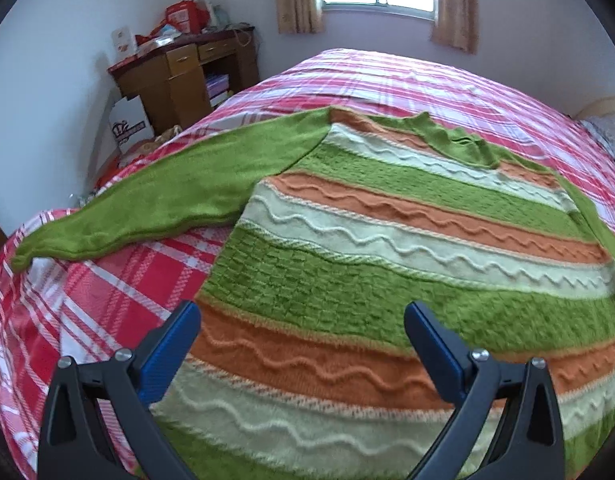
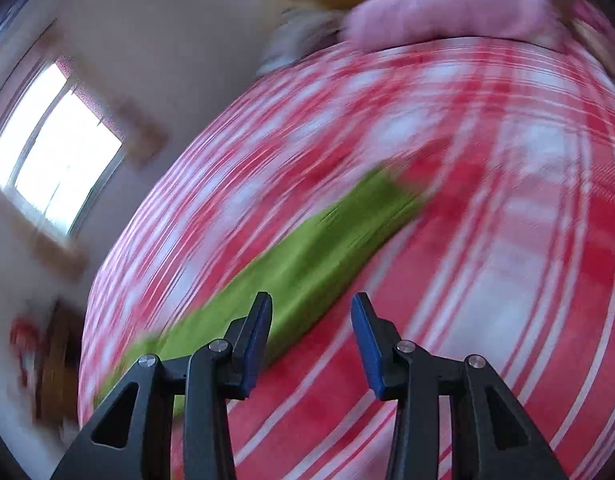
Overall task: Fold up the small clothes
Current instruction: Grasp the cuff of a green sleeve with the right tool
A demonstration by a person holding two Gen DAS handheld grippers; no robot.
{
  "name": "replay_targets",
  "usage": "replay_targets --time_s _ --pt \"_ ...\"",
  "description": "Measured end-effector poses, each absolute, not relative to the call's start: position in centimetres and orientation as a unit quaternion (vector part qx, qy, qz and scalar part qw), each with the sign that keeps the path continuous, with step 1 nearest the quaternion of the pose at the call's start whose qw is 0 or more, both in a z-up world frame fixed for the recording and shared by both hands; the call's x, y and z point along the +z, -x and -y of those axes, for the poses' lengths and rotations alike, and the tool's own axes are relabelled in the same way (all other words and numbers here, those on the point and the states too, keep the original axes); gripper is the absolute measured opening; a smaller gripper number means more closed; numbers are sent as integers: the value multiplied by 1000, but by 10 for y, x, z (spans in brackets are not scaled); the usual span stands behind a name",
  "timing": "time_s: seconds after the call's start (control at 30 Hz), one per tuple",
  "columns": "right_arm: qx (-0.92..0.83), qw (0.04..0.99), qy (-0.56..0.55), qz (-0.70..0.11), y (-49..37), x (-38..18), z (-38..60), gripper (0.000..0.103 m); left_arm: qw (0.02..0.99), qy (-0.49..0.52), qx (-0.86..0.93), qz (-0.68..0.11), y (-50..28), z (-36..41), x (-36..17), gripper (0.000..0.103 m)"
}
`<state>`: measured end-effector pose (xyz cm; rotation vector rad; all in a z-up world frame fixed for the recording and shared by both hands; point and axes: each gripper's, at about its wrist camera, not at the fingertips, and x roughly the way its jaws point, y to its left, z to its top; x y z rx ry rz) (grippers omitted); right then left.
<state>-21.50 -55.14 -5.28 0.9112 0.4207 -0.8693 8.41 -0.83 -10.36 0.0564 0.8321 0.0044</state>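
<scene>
Left wrist view looks down along the left gripper [image 1: 303, 328], its blue-padded jaws spread wide and holding nothing, poised over the lower body of the striped sweater [image 1: 387, 248]; the sweater lies flat on the plaid bed [image 1: 87, 300], one green sleeve [image 1: 147, 200] stretched leftward; the right gripper [image 2: 311, 320], tilted and blurred, hangs with jaws parted, empty, over the other sleeve [image 2: 307, 256].

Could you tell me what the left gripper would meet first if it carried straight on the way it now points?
Most likely the striped sweater: the open left gripper points along its body, spread flat on the plaid bedspread. Depth is unclear, but nothing else shows in that line.
</scene>
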Motion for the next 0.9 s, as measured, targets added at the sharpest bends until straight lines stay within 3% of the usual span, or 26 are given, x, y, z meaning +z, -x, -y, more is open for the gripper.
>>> replay_targets --time_s 0.33,0.43,0.5,0.57,0.9 --pt "-379 785 -448 -199 186 -76 608 42 920 -13 4 -391 -80 10 -117 103" --pt "-396 786 -429 -203 172 -78 612 32 921 -9 1 -389 -81 10 -118 103" --pt "-406 787 -416 -207 172 -80 616 17 923 -9 1 -386 -81 11 -118 103" --pt "-409 792 -398 -215 170 -80 614 10 924 -7 0 -384 -83 11 -119 103" --pt "-331 825 -417 -187 180 -26 566 8 924 -5 -2 -382 -82 10 -119 103"
